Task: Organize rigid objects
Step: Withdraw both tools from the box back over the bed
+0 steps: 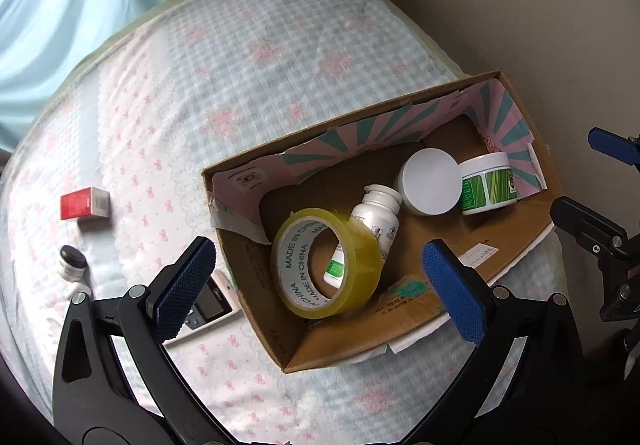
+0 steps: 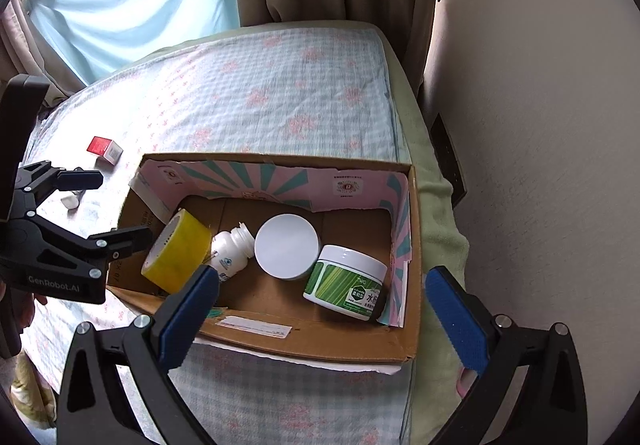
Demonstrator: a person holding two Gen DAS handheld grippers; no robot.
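Box (image 1: 256,309) on the bed (image 1: 248,57) already holds tape (image 1: 324,265), two jars and a bottle (image 1: 376,217), while a remote (image 1: 208,309), red carton (image 1: 85,203) and small pot (image 1: 72,263) wait outside; both claws gape empty.

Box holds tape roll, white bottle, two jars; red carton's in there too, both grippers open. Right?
Not quite. The red carton lies on the bedspread outside the cardboard box, as the left wrist view shows. The tape roll, white bottle and two jars are inside; both grippers are open.
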